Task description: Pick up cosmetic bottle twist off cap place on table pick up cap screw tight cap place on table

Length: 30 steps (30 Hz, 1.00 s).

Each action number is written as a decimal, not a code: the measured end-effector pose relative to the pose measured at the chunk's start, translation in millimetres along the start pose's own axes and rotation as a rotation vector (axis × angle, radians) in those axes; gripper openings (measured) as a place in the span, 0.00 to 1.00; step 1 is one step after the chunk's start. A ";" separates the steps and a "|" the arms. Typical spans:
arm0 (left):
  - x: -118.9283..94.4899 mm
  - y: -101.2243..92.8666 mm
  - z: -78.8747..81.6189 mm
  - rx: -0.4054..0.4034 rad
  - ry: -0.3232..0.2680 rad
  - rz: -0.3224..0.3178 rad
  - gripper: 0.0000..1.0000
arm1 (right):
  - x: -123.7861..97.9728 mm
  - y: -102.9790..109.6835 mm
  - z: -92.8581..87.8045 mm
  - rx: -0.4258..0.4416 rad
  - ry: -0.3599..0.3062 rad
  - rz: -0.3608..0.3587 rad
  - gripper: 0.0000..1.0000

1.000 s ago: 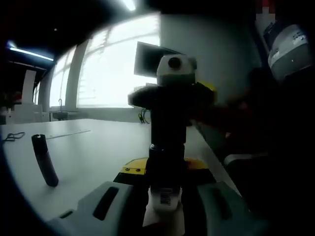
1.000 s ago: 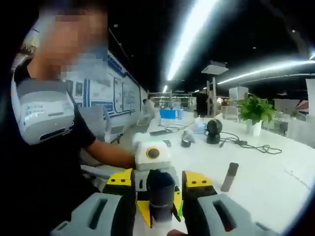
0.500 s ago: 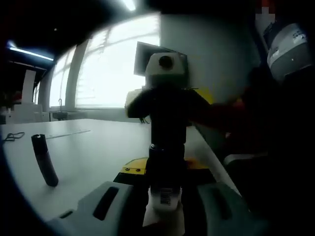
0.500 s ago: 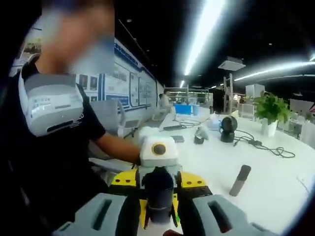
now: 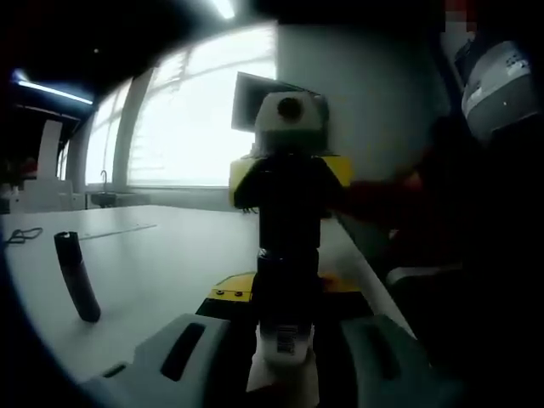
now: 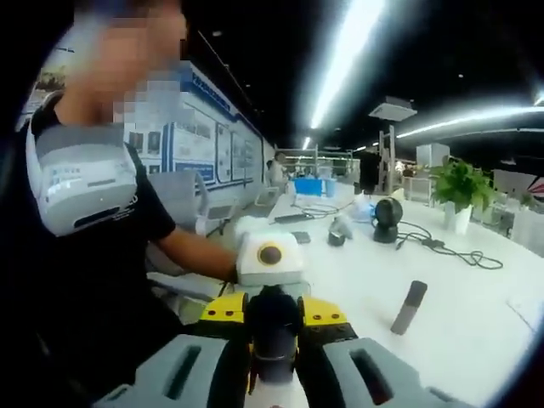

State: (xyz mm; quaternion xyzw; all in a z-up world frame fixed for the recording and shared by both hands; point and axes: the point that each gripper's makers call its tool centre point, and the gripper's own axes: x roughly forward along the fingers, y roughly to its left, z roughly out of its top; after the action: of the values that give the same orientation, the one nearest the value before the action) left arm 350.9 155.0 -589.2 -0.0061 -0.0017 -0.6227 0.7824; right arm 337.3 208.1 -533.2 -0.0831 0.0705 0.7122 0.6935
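**Cap under twist, bottle held off the table**

My left gripper is clamped on the bottle, holding it upright above the table. My right gripper closes on the cap from the far end. I judge the twist needs both grips coaxial, with the bottle steady while the cap hand rolls. The two grippers face each other, nose to nose.

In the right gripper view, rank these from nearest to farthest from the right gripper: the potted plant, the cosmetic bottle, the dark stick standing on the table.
1. The cosmetic bottle, between the jaws of the right gripper, at bottom centre.
2. The dark stick, leaning on the white table, to the right.
3. The potted plant, far back on the right, past the cables.
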 end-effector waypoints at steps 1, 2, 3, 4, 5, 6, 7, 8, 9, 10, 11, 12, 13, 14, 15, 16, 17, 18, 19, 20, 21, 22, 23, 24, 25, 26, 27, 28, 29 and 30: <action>0.0 -0.4 0.0 0.001 0.000 -0.001 0.15 | -0.1 0.7 -0.1 -0.001 0.002 -0.007 0.15; 0.1 -0.9 0.0 0.004 0.001 -0.001 0.15 | -0.7 0.3 -0.2 -0.007 0.001 -0.021 0.15; 0.2 -1.1 0.0 0.002 0.001 -0.001 0.15 | -0.8 -0.1 -0.3 -0.001 0.000 -0.029 0.15; 0.2 -1.2 0.0 0.002 0.001 -0.001 0.15 | -1.0 -0.5 -0.1 0.003 -0.001 -0.043 0.15; 0.3 -1.2 0.0 0.002 0.001 -0.001 0.15 | -0.8 -1.1 -0.1 0.005 0.000 -0.053 0.15; 0.3 -1.1 -0.1 0.002 0.001 -0.001 0.15 | -1.3 -0.8 -0.1 0.006 0.001 -0.070 0.15; 0.3 -1.1 -0.1 0.003 0.001 -0.001 0.15 | -1.2 -1.3 0.0 0.003 0.003 -0.086 0.15; 0.3 -1.0 -0.1 0.002 0.001 -0.001 0.15 | -1.3 -1.4 -0.1 0.010 0.002 -0.099 0.15; 0.3 -1.2 0.0 0.003 0.001 -0.001 0.15 | -1.6 -1.9 -0.2 0.012 0.002 -0.112 0.15; 0.4 -1.4 0.0 0.003 0.001 -0.001 0.15 | -2.0 -2.5 -0.2 0.014 0.006 -0.129 0.15; 0.5 -1.4 0.1 0.002 0.001 -0.001 0.15 | -1.8 -2.6 -0.2 0.014 0.008 -0.142 0.15; 0.4 -1.5 0.1 0.002 0.001 -0.002 0.15 | -2.1 -2.4 -0.2 0.011 0.011 -0.156 0.15; 0.5 -1.5 0.1 0.003 0.001 -0.001 0.15 | -1.9 -2.9 -0.2 0.009 0.012 -0.167 0.15; 0.5 -1.3 0.1 0.002 0.001 -0.001 0.15 | -1.7 -2.7 -0.2 0.011 0.013 -0.176 0.15; 0.5 -1.2 0.1 0.004 0.001 -0.001 0.15 | -2.0 -3.3 -0.4 0.015 0.013 -0.187 0.15; 0.5 -1.1 0.1 0.005 0.002 -0.001 0.15 | -2.4 -4.2 -0.5 0.018 0.013 -0.199 0.15; 0.5 -1.1 0.2 0.004 0.001 -0.001 0.15 | -2.4 -4.3 -0.6 0.021 0.013 -0.205 0.15; 0.6 -1.1 0.1 0.004 0.001 -0.001 0.15 | -2.4 -4.6 -0.5 0.022 0.014 -0.214 0.15; 0.6 -1.1 0.2 0.005 0.001 0.000 0.15 | -2.5 -5.1 -0.6 0.026 0.015 -0.222 0.15; 0.6 -1.1 0.2 0.005 0.001 -0.001 0.15 | -2.6 -4.9 -0.7 0.028 0.015 -0.230 0.15; 0.7 -1.1 0.2 0.006 0.001 -0.001 0.15 | -2.9 -5.8 -0.9 0.029 0.016 -0.240 0.15; 0.7 -0.9 0.2 0.004 0.001 0.000 0.15 | -3.0 -6.2 -0.9 0.035 0.015 -0.250 0.15; 0.8 -0.9 0.2 0.004 0.001 0.000 0.15 | -3.3 -7.2 -1.1 0.044 0.013 -0.266 0.15; 0.7 -1.0 0.2 0.005 0.002 0.001 0.15 | -3.9 -8.2 -1.2 0.059 0.010 -0.288 0.15; 0.7 -1.0 0.3 0.005 0.002 0.001 0.15 | -4.1 -8.4 -1.2 0.063 0.007 -0.304 0.15; 0.7 -1.0 0.2 0.006 0.002 0.001 0.15 | -4.9 -8.9 -1.5 0.067 0.006 -0.325 0.15; 0.8 -0.9 0.2 0.005 0.002 0.001 0.15 | -5.6 -10.1 -1.8 0.078 0.006 -0.350 0.15; 0.8 -1.0 0.2 0.005 0.002 0.001 0.15 | -6.0 -10.5 -1.7 0.076 0.008 -0.367 0.15; 0.8 -1.0 0.1 0.005 0.002 0.001 0.15 | -6.3 -10.5 -1.7 0.068 0.013 -0.390 0.15; 0.9 -0.9 0.1 0.005 0.002 0.001 0.15 | -6.7 -11.0 -1.5 0.054 0.019 -0.417 0.15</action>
State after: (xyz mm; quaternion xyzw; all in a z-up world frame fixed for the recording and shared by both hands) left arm 350.2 154.0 -589.1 -0.0037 -0.0026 -0.6223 0.7827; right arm 348.5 201.6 -533.0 -0.0839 0.0774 0.5501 0.8273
